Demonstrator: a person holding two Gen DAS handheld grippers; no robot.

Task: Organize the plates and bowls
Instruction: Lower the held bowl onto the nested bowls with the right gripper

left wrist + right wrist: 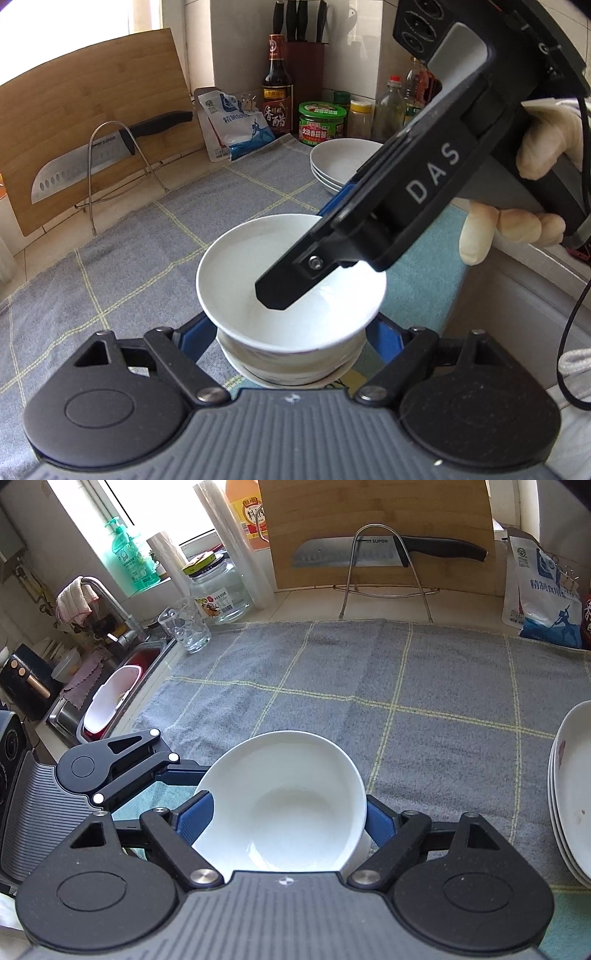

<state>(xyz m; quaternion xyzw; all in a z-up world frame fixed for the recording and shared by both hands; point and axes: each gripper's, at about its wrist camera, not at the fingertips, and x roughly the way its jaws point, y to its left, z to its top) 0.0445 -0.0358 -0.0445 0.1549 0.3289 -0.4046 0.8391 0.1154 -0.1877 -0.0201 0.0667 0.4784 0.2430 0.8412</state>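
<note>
A stack of white bowls (pixel 291 343) stands between the blue fingers (pixel 195 332) of my left gripper (pixel 291 336), which press on its sides low down. The top bowl (pixel 284 797) sits level in the stack. My right gripper (pixel 295 258) reaches in from the upper right, held by a gloved hand (pixel 546 136). It straddles the top bowl's far wall: one finger (pixel 280 291) hangs inside and the other stays outside. In the right wrist view its pads (pixel 195 819) stand apart around the bowl without pinching it. A stack of white plates (pixel 343 162) lies further back on the right.
A grey checked towel (pixel 406 686) covers the counter. A cutting board (pixel 376 513) and knife (pixel 388 552) lean at the back. Bottles and jars (pixel 321 122) and a salt bag (pixel 236 125) line the wall. A glass (pixel 184 627) and the sink (pixel 110 698) are on the left.
</note>
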